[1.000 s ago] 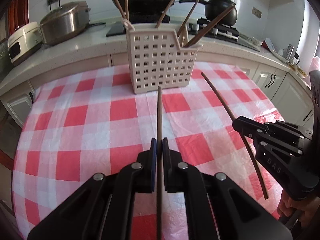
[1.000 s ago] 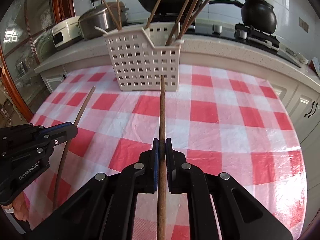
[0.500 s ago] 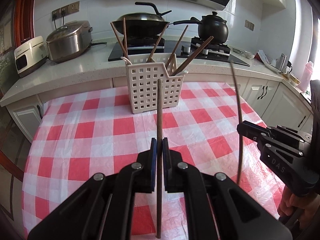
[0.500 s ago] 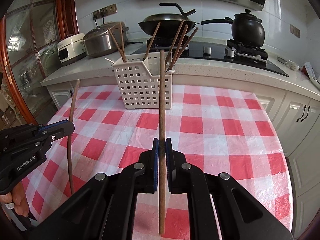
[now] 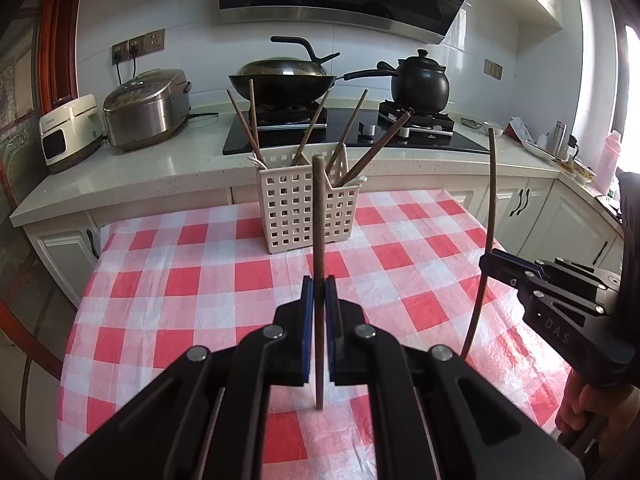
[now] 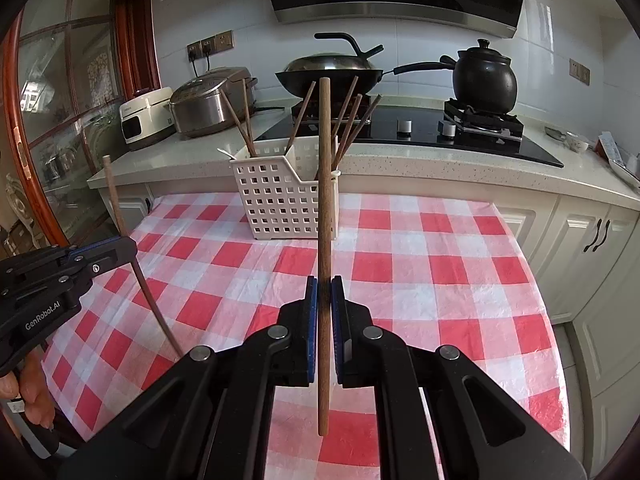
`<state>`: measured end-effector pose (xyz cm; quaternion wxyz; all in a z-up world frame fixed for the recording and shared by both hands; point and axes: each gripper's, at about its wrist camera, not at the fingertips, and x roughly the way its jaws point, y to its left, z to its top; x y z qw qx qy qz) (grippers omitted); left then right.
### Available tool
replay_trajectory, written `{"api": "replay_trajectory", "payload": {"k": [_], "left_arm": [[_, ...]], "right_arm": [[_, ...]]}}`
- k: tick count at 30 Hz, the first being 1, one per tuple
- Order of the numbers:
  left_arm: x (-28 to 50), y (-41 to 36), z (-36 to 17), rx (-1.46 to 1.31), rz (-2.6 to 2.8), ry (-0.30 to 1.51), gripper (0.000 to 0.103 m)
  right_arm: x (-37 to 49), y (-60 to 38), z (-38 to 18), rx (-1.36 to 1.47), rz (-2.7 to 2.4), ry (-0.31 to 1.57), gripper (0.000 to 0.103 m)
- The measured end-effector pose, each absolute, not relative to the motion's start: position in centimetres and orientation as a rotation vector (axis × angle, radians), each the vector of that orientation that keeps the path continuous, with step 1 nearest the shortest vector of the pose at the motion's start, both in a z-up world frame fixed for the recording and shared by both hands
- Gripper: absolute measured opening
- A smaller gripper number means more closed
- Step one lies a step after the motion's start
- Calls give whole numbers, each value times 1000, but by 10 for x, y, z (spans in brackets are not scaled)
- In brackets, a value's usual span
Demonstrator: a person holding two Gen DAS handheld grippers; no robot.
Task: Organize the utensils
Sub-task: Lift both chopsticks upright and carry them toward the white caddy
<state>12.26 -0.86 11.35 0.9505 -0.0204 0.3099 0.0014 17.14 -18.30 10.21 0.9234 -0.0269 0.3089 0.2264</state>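
My left gripper clenched a thin brown wooden chopstick. My right gripper clenched another brown chopstick, both short of the white perforated plastic basket.

walls: white tile; cabs: white; light: daylight thru window

Readable text, two spots only. Right wrist view: "GenRobot.AI" in white on the black body of the left tool. Left wrist view: "DAS" in pale raised letters on the black body of the right tool. The white appliance on the surface carries a small dark brand mark on its lid edge, too small to read. Nothing else is legible.
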Motion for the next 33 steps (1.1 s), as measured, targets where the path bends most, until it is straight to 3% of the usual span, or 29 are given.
{"api": "replay_trajectory", "payload": {"k": [33], "left_arm": [[121,-11,116,-38,-10,627,6]], "right_arm": [[170,-179,99,-64,477,645,9]]}}
